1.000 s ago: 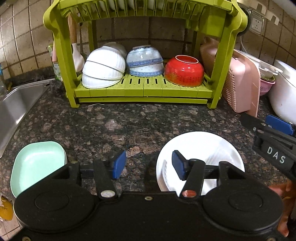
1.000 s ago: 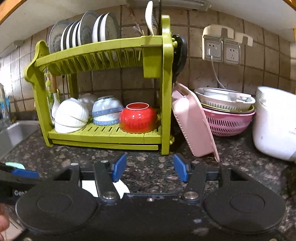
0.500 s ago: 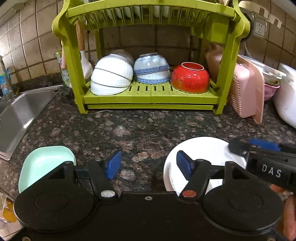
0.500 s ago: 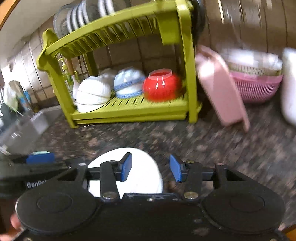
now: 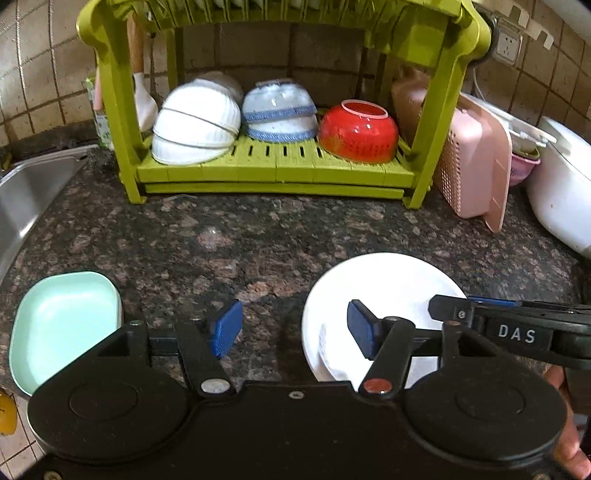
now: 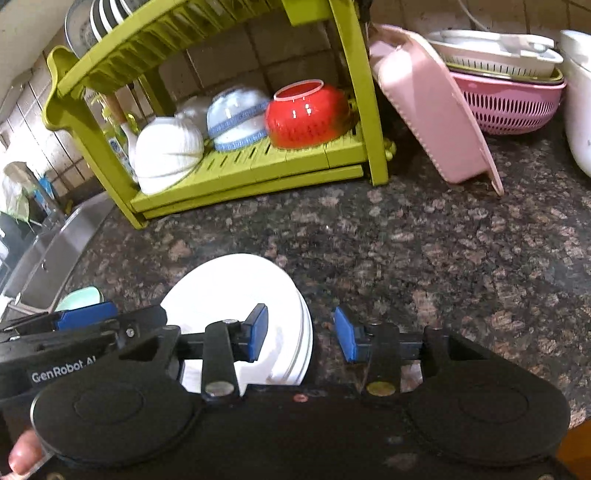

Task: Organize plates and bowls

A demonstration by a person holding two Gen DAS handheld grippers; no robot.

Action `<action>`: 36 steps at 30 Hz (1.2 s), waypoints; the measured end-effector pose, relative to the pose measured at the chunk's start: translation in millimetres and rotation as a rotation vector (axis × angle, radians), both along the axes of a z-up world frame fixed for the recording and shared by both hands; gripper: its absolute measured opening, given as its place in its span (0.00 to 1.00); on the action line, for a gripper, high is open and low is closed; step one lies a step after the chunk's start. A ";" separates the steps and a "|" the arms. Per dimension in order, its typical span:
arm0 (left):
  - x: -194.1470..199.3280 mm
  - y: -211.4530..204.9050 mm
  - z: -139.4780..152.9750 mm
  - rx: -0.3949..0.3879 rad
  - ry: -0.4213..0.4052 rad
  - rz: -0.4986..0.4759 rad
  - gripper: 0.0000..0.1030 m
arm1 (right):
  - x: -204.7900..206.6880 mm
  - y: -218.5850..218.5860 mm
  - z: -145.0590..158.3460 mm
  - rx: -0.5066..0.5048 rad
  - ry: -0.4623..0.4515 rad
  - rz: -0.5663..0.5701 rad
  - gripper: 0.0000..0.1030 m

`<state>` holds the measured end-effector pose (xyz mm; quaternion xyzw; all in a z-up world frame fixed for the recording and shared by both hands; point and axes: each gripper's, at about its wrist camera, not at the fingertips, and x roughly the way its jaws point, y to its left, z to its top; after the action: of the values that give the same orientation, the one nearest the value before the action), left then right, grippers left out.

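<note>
three bowl stacks (image 5: 277,110) racked; one white plate stack (image 6: 236,295).

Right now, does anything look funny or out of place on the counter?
Mostly tidy. The white plates and mint dish sit on the counter, not in the green rack. A pink basket leans tilted against the rack.

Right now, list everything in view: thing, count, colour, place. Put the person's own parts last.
dish rack: one, lime green, against the tiled wall.
bowls: upturned on the rack's lower shelf; white stack left, blue-banded stack middle, one red bowl right.
plates: several, upright in the rack's top tier.
white plates: small stack, on the counter near both grippers.
green dish: one, mint, counter front left.
pink basket: one, leaning beside the rack.
pink colander: one, holding a white strainer.
white appliance: one, far right.
sink: steel, left.
left gripper: open.
right gripper: open.
</note>
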<state>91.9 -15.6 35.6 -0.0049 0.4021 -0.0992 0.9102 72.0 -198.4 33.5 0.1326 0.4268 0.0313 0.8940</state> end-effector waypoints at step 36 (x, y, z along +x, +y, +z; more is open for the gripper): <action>14.5 -13.4 -25.9 0.055 0.080 0.010 0.51 | 6.2 -2.0 -14.7 0.006 0.077 0.011 0.26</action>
<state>106.4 -28.9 9.7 0.0145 0.4407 -0.0834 0.8937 78.1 -200.5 18.9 0.1342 0.4616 0.0322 0.8763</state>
